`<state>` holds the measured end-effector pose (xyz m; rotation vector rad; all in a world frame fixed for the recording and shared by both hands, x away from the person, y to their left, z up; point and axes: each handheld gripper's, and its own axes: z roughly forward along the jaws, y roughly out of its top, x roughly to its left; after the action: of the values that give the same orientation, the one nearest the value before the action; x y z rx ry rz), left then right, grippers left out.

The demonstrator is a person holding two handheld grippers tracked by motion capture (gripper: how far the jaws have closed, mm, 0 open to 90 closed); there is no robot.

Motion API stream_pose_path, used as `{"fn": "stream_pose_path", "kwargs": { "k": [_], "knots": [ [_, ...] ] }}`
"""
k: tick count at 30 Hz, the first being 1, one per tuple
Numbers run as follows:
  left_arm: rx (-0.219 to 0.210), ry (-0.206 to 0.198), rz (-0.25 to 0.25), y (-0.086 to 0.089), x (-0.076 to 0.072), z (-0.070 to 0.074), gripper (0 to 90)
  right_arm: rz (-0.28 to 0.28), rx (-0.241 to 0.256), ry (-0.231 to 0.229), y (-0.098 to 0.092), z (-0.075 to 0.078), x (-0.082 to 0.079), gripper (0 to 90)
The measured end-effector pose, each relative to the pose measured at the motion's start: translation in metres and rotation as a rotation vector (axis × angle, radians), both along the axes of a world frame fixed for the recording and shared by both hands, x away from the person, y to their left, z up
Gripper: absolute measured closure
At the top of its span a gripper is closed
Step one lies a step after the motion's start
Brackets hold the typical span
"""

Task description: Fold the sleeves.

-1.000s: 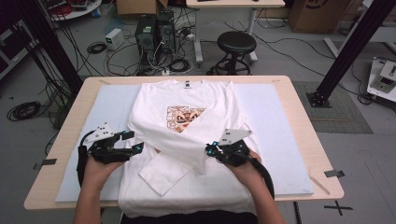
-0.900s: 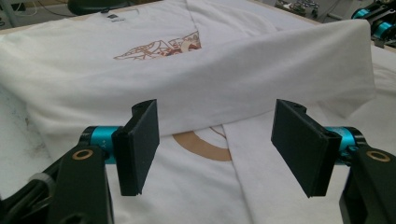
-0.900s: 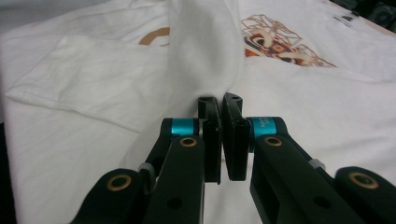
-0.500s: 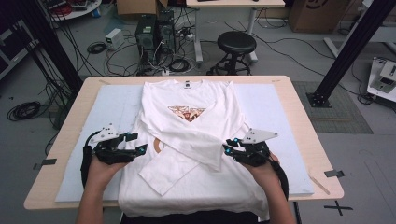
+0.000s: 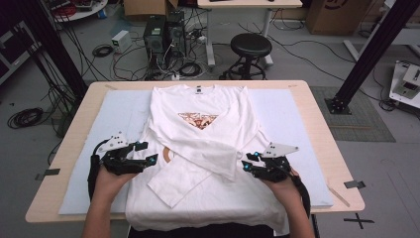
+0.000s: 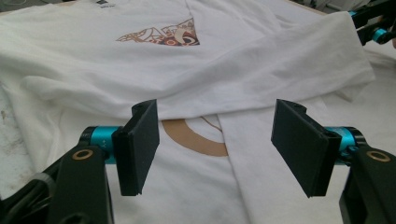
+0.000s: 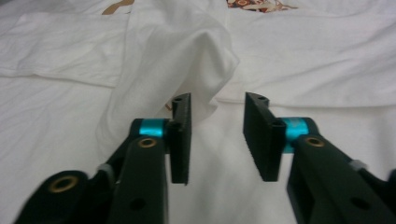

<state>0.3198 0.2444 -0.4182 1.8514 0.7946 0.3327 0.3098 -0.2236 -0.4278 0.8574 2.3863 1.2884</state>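
Observation:
A white long-sleeved shirt (image 5: pixel 198 106) lies flat on a pale mat (image 5: pixel 292 124), with a brown triangular print (image 5: pixel 197 119) on its chest. One sleeve (image 5: pixel 208 148) runs diagonally across the chest and ends near my right gripper (image 5: pixel 249 161). The other sleeve (image 5: pixel 168 188) crosses under it toward the front left. My left gripper (image 5: pixel 150 152) rests at the shirt's left edge. In the left gripper view the left gripper (image 6: pixel 217 144) is wide open over the cloth and a brown ring mark (image 6: pixel 196 140). In the right gripper view the right gripper (image 7: pixel 217 135) is open, with the sleeve cuff (image 7: pixel 187 56) just beyond its fingertips.
The mat covers most of a wooden table (image 5: pixel 317 114). The shirt's hem hangs over the near edge (image 5: pixel 198 218). Beyond the table are a black stool (image 5: pixel 251 45), computer towers (image 5: pixel 156 32) and floor cables. A black frame post (image 5: pixel 366 54) stands at the right.
The sleeve has been drawn across the chest and now covers the lower part of the print. My right gripper has moved right and nearer the front edge. The left gripper has barely moved.

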Motion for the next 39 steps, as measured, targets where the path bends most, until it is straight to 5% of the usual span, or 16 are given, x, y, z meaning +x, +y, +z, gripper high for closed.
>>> {"fn": "stream_pose_path", "kwargs": {
  "k": [9,11,13,18,29,39],
  "knots": [
    [-0.014,-0.014,0.008,0.002,0.0,0.0,32.3,0.047,0.017,-0.045,0.019,0.002,0.003,53.7],
    [-0.013,-0.017,0.004,0.003,0.0,0.0,32.3,0.051,0.02,-0.059,0.021,0.003,0.007,61.4],
    [-0.016,-0.017,0.005,0.003,-0.001,0.0,32.3,0.062,0.003,-0.089,0.024,0.004,0.007,78.4],
    [-0.021,-0.011,0.015,0.004,0.0,-0.001,32.3,0.056,0.004,-0.112,0.021,0.006,0.003,88.6],
    [-0.028,-0.01,0.019,0.007,0.0,-0.001,32.4,-0.004,0.01,-0.182,-0.012,0.039,-0.035,89.4],
    [-0.023,-0.01,0.018,0.007,0.0,-0.001,32.4,-0.101,-0.002,-0.102,-0.022,0.017,-0.019,76.6]
  ]
}}
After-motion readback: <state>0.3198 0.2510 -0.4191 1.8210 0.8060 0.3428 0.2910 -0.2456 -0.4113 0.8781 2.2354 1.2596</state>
